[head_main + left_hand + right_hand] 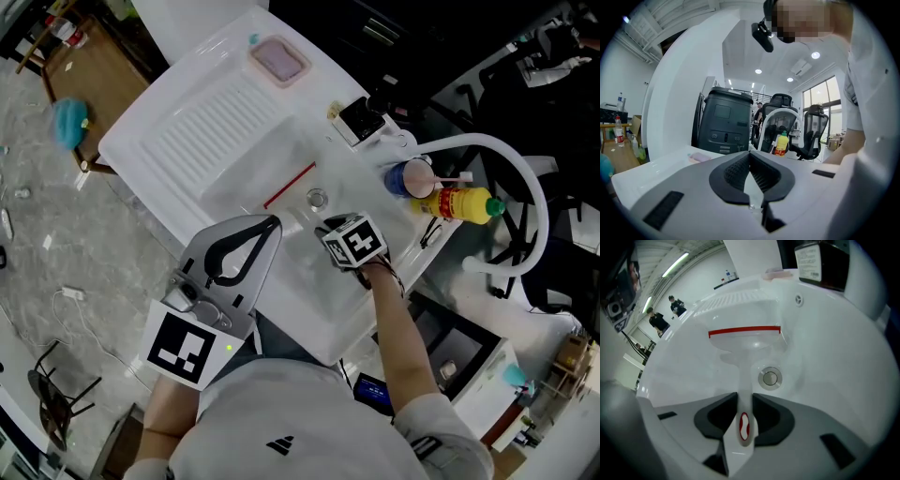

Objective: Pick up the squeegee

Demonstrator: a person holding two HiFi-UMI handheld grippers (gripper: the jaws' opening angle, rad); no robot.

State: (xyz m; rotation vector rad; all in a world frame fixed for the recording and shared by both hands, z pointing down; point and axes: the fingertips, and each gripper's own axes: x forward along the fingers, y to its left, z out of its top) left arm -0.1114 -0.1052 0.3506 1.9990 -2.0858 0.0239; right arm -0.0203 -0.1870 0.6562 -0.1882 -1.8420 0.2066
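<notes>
The right gripper (743,404) points steeply down into the sink (187,131), the forearm reaching in over the sink's near edge. Its fingers (768,413) are clenched on the white handle of the squeegee (745,341), whose red-edged blade sits towards the basin's far wall, the handle passing just beside the drain (769,378). The left gripper (268,225) is held about level over the near edge, fingers closed together on nothing.
</notes>
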